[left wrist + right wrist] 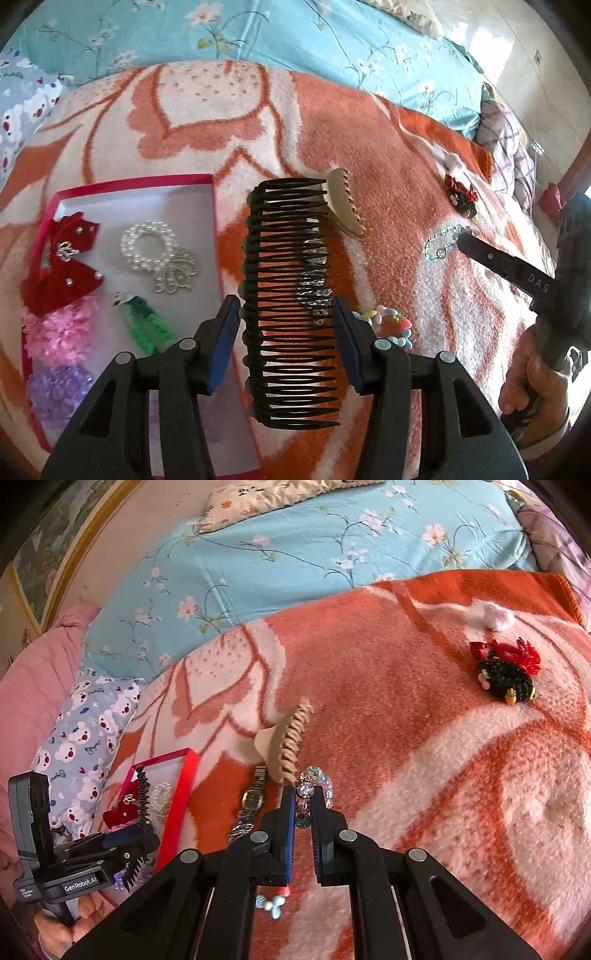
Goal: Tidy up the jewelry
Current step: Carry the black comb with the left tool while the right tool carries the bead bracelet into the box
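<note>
In the left wrist view the left tongs [284, 332] grip a black hair comb [288, 302] across its width, the blue pads pressed to its spine and its tooth tips. The comb's long axis runs up and down the centre of the frame, its teeth pointing to the right. It hangs above the orange and white blanket [369, 155] just right of the red box [140, 182], which fills the lower left. Inside the box lie a red bow [62, 266], a pearl bracelet [147, 247], a green clip [147, 325] and pink and purple scrunchies, partly cut off by the tongs' body. Behind the comb a beige claw clip [349, 206] shows in part, and a silver watch [314, 291] is mostly hidden through the teeth.

In the right wrist view the right tongs [303, 805] are nearly closed on a crystal bead bracelet [317, 782] at lower centre; whether the pads truly pinch it is hard to make out. A red and black hair tie [506, 672] lies well apart at the upper right. A pastel bead bracelet [273, 904] is mostly hidden beneath the tongs.
</note>
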{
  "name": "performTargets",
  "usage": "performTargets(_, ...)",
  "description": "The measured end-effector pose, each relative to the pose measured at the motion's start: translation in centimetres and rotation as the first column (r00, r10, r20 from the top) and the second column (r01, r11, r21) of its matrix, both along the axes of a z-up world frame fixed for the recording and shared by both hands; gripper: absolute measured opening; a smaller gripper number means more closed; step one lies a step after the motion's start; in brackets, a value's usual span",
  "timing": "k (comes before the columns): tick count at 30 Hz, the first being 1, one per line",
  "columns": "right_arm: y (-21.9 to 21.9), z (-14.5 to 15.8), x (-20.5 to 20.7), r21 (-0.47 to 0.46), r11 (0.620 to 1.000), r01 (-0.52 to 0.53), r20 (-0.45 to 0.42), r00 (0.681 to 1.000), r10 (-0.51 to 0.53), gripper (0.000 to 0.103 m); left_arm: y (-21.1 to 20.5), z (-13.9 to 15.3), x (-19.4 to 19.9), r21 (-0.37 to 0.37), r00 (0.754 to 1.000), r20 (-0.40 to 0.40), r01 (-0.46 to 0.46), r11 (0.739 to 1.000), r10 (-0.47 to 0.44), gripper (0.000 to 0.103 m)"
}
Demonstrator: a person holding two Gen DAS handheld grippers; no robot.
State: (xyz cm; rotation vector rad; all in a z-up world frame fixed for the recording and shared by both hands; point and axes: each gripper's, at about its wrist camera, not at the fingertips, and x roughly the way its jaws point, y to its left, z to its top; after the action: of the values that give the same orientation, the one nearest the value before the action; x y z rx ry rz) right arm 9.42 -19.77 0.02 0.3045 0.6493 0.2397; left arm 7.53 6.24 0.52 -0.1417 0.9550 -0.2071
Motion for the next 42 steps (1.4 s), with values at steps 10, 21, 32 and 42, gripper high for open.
performTargets(10,3.7,0.6,-1.0,-0.005,0.997,-0.071,0.015,0.997,0.071,0.007,3.8,0.7,-2.3,0.009,0.998,0.026,-0.065,0.998,0.065,0.049)
performTargets(21,10.2,0.9,-1.4,-0.023,0.982,-0.189,0.021,0.982,0.189,0.007,9.7,0.4,-4.9,0.003,0.984,0.028,-0.176,0.984,0.176,0.049)
performTargets(32,16.3,0.4,-2.3,-0.025,0.951,-0.307,0.008,0.952,0.307,0.007,14.0,-0.2,-7.8,0.022,0.966,0.02,-0.257,0.966,0.256,0.049)
performTargets(42,21.5,-1.1,-3.1,-0.031,0.908,-0.418,-0.027,0.908,0.417,0.007,15.0,-2.1,-9.2,0.043,0.965,-0.023,-0.259,0.965,0.26,0.049)
